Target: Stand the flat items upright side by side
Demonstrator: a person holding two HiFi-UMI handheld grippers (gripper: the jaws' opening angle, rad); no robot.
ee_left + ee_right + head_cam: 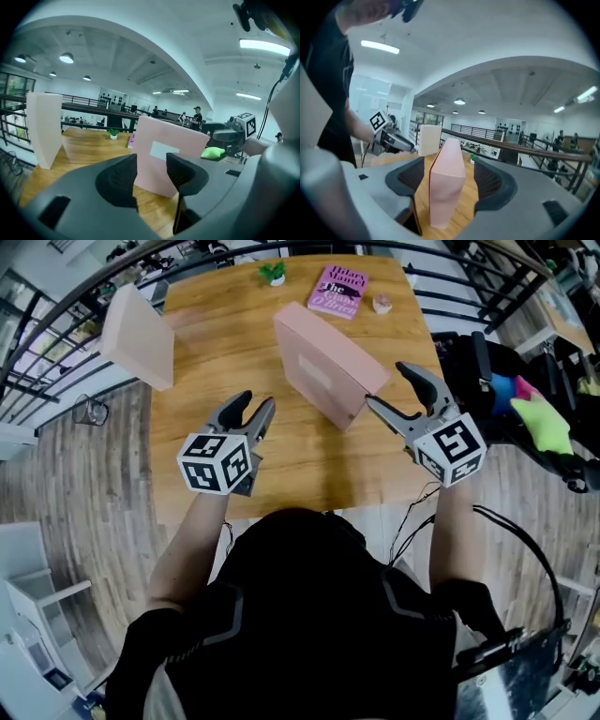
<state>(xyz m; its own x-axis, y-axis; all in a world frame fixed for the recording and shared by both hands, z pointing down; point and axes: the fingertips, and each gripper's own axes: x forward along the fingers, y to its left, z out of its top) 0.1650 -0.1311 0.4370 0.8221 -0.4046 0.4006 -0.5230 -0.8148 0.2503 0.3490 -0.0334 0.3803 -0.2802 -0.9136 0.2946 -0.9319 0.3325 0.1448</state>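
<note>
A large open-plan indoor hall is shown, more like an office or lab floor than a home. A wooden table [216, 371] is set on a floor of pale wooden planks [84, 512]. Just behind the table a black railing [82, 107] is seen, with more railed galleries beyond it. High above the table, a white ceiling is fitted with round lamps [66, 57] and long strip lights [262, 44]. Past the table's far side several people [197, 117] are seen standing. To the table's left, tall windows [11, 93] are visible. On the table's far edge a book [338, 291] and a small potted plant [273, 274] are laid out.
</note>
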